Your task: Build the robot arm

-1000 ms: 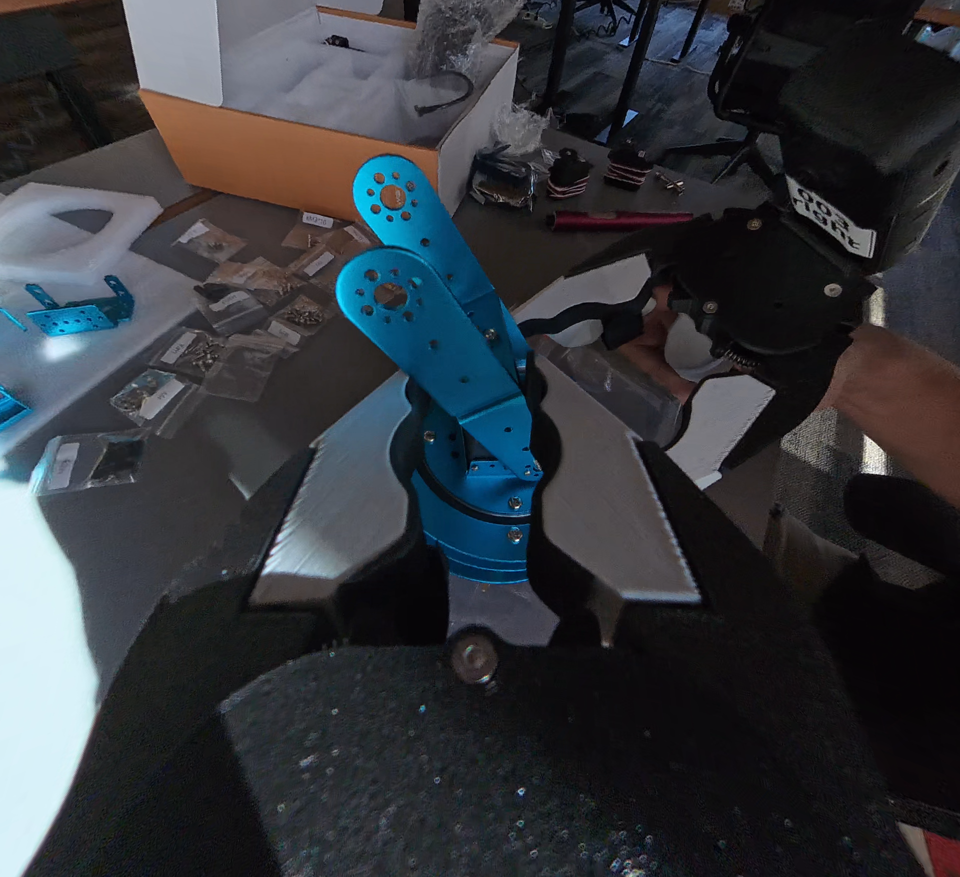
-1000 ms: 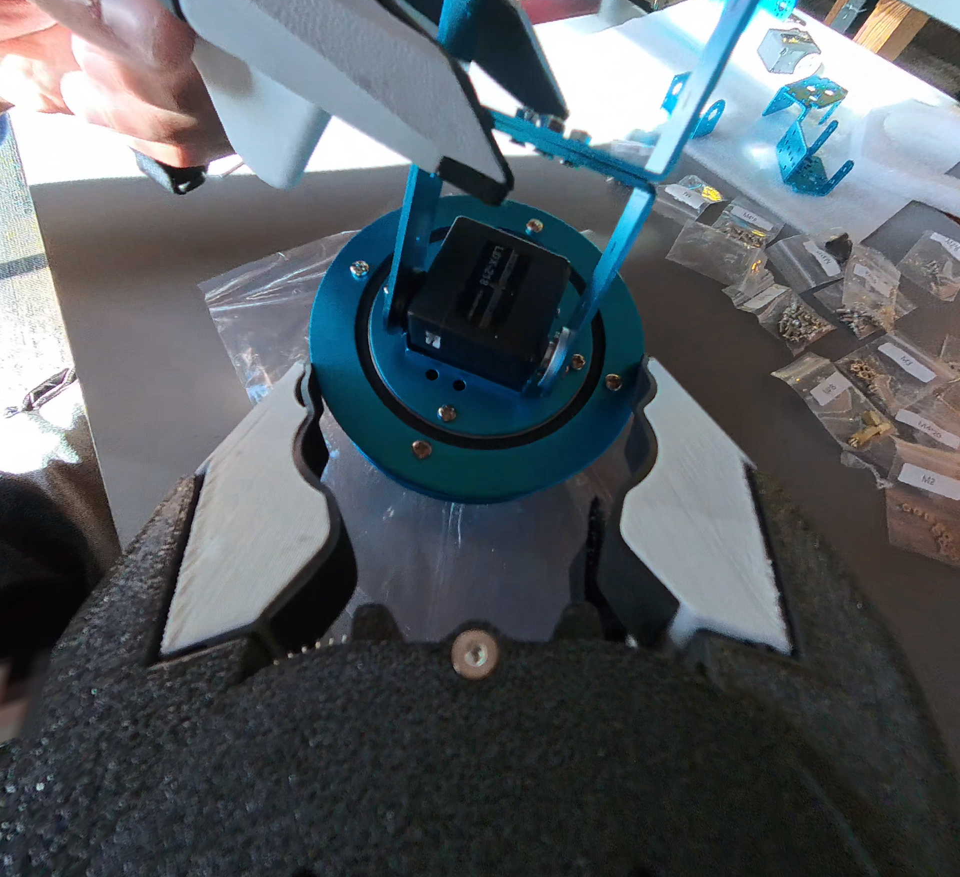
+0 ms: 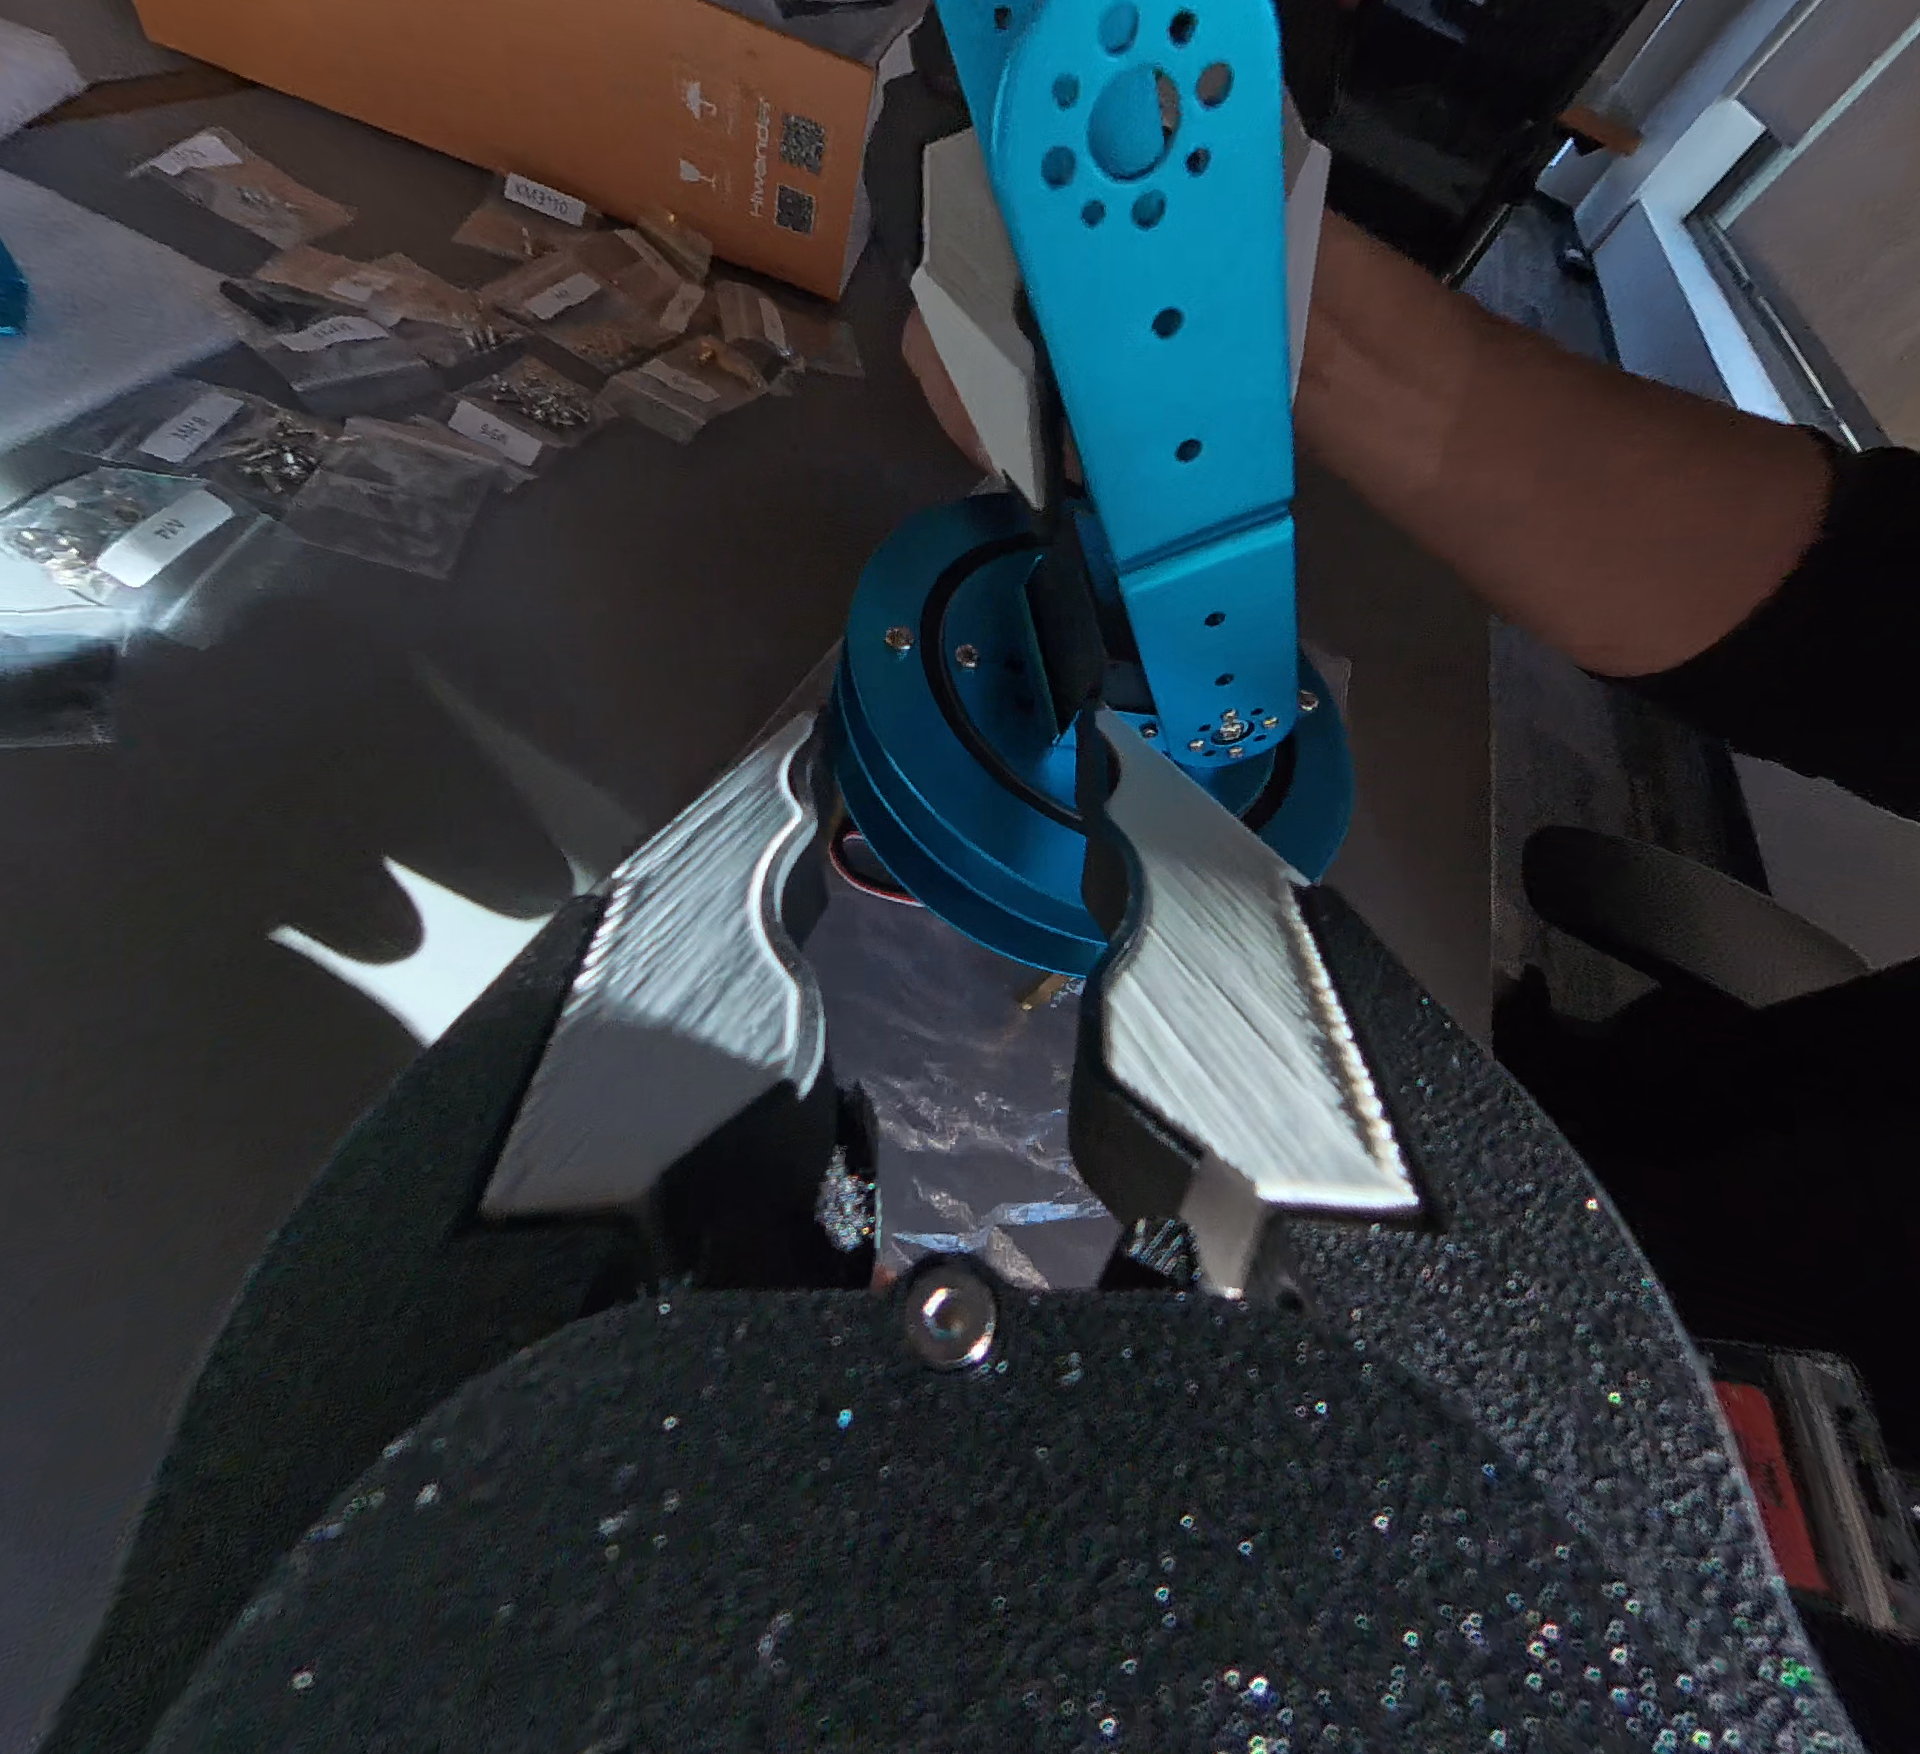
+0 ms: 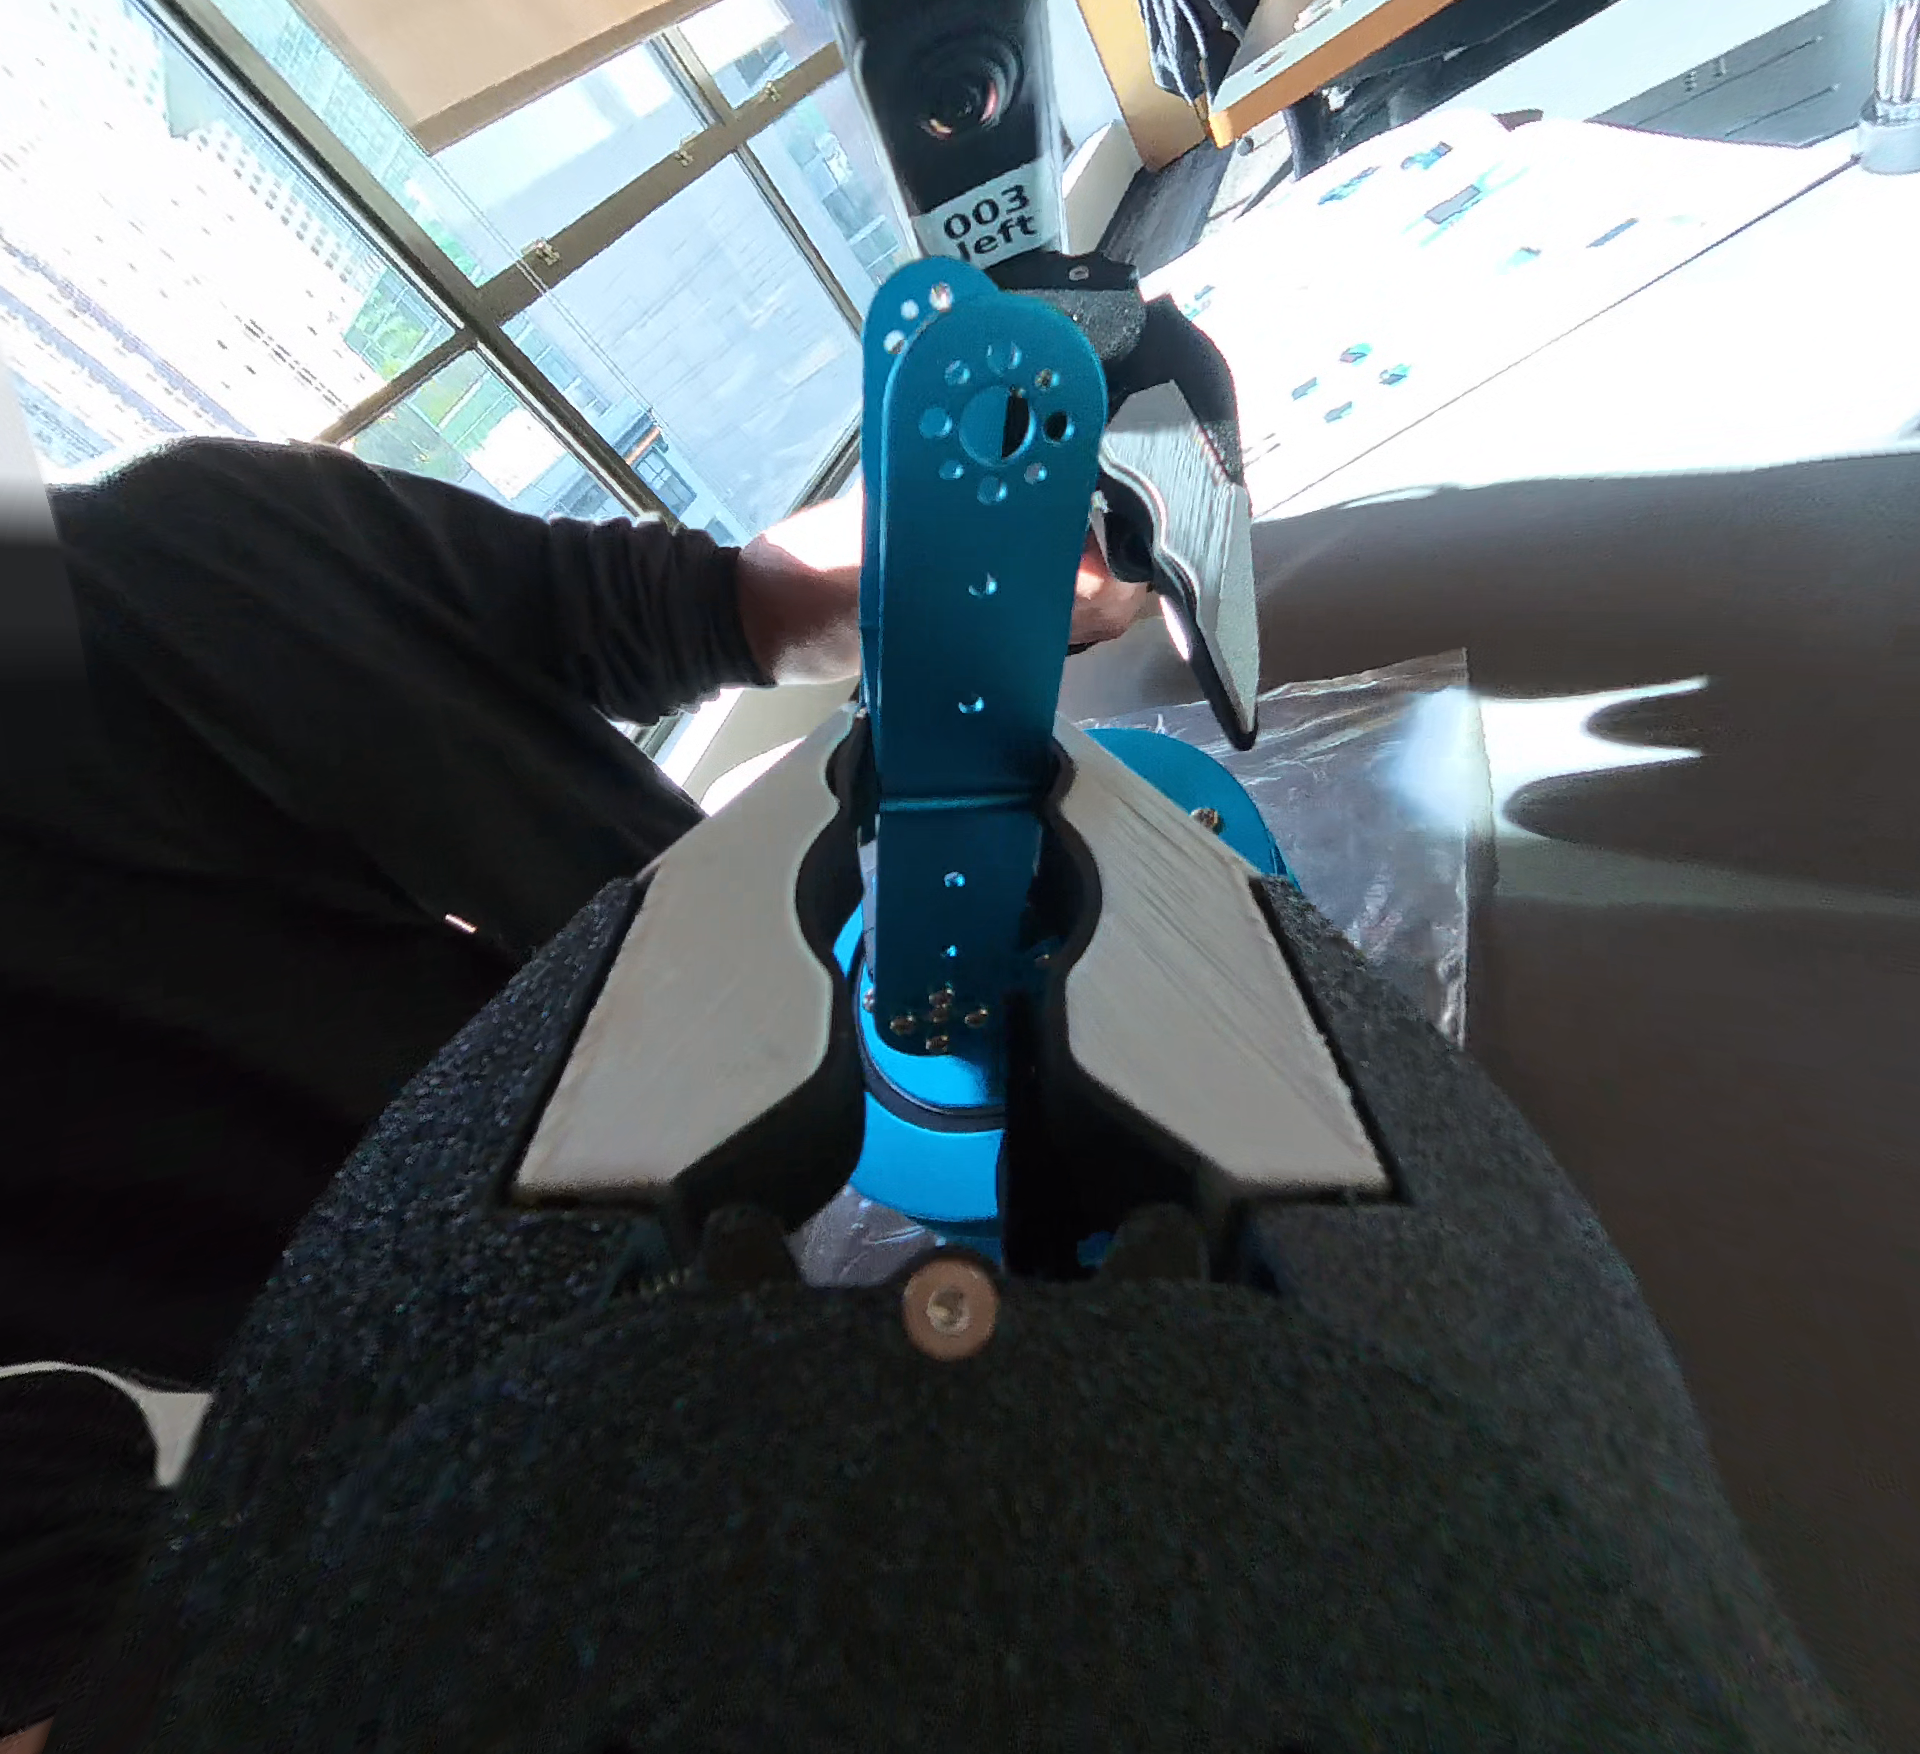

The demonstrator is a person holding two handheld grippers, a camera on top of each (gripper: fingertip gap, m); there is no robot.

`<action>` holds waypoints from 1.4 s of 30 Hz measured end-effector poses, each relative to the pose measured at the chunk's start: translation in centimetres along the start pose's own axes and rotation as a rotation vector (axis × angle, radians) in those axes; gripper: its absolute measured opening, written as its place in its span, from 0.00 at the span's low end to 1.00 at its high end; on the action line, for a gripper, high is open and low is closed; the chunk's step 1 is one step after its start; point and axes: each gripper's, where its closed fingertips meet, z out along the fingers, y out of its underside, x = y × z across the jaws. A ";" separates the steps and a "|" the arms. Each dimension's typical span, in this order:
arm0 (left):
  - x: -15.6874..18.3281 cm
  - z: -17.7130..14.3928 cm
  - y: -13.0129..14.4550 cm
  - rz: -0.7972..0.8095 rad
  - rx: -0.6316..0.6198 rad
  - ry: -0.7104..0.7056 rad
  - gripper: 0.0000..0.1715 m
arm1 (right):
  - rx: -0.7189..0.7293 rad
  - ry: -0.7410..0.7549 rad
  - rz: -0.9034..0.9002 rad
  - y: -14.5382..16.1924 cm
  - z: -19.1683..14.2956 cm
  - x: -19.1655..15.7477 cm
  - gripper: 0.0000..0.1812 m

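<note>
A blue round metal base (image 3: 935, 831) stands on a clear plastic bag (image 3: 966, 1112) on the dark table. A blue U-bracket (image 3: 1143, 250) with two long holed arms rises from it. My right gripper (image 4: 961, 754) is shut on the bracket (image 4: 977, 561), one finger on each side of its arms, above the base (image 4: 1174, 779). In the left wrist view its white fingers (image 3: 977, 354) show behind the bracket. My left gripper (image 3: 948, 733) is open at the base's near rim, with its right finger over the rim. In the right wrist view one left finger (image 4: 1195, 582) shows beyond the bracket.
An orange and white cardboard box (image 3: 468, 11) stands at the back left. Several small bags of screws (image 3: 416, 374) lie in front of it. A person's forearm (image 3: 1558, 478) reaches in from the right. A black chair (image 3: 1507, 21) is behind. A sleeve (image 4: 364, 613) is left of the bracket. Tip to tip, the grippers are about 5 cm apart.
My right gripper has moved from open beside the base to shut on the bracket's arms. My left gripper has opened and drawn back to the base's rim. Both views have swung round.
</note>
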 end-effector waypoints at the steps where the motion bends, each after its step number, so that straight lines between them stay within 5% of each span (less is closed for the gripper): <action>1: -0.3 0.1 0.4 -0.010 -0.013 -0.017 0.26 | 0.010 -0.005 -0.021 0.0 -0.1 0.0 0.16; 5: 0.0 0.2 0.5 0.027 0.011 -0.066 0.13 | 0.041 -0.014 -0.096 0.2 -0.3 -0.4 0.15; 18: 0.1 0.2 0.3 0.100 -0.007 -0.162 0.10 | 0.007 0.004 -0.192 0.5 -0.1 -1.1 0.14; 24: 0.9 -1.5 -2.7 0.031 0.167 -0.082 0.24 | 0.022 -0.006 -0.121 0.4 -0.4 -0.5 0.15; 25: 1.8 -1.9 -3.4 -0.015 0.205 -0.027 0.18 | 0.021 -0.006 -0.110 0.4 -0.4 -0.5 0.15; 27: 4.2 -2.0 -4.2 -0.031 0.244 0.097 0.40 | 0.020 0.002 -0.084 0.3 -0.5 -0.4 0.15; 28: 4.8 -1.6 -4.1 -0.027 0.234 0.102 0.42 | 0.025 0.011 -0.073 0.3 -0.5 -0.4 0.15; 30: 5.0 -0.6 -3.6 0.009 0.190 0.055 0.44 | 0.013 0.039 -0.074 0.8 -0.8 -0.4 0.31; 36: 4.6 1.1 -2.3 0.158 0.128 -0.082 0.26 | -0.086 0.170 -0.208 3.8 -1.0 -0.7 0.30; 42: 4.4 1.4 -1.9 0.193 0.095 -0.140 0.27 | -0.119 0.231 -0.313 4.0 -0.7 0.3 0.28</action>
